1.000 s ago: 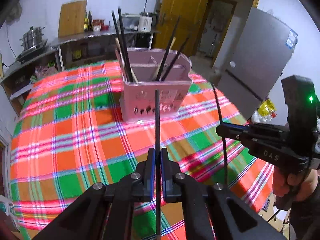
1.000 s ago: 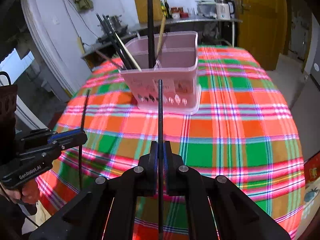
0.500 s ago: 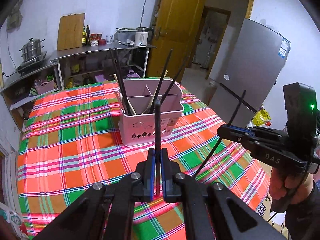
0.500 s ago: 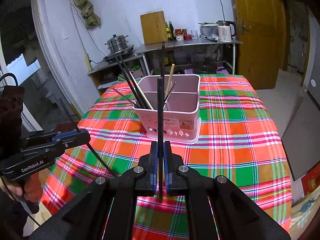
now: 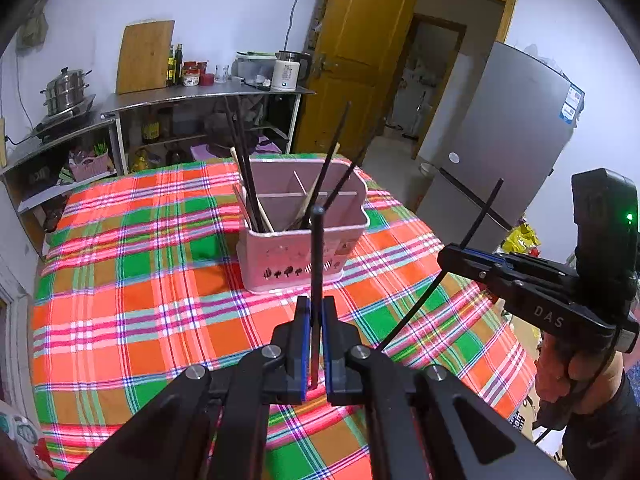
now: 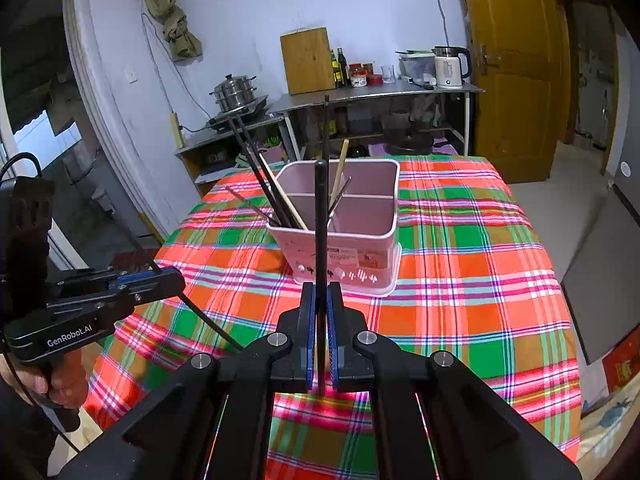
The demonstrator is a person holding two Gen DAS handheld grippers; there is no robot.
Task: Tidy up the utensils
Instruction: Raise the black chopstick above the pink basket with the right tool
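- Holding one black chopstick in each gripper: we see the left gripper [image 5: 315,344] clamped on its black chopstick [image 5: 317,264].
- We see the right gripper [image 6: 320,332] clamped on a second black chopstick [image 6: 320,224].
- We note the pink utensil holder [image 5: 304,256] standing on the plaid tablecloth [image 5: 132,288], beyond both grippers, with more chopsticks [image 5: 248,184] leaning inside.
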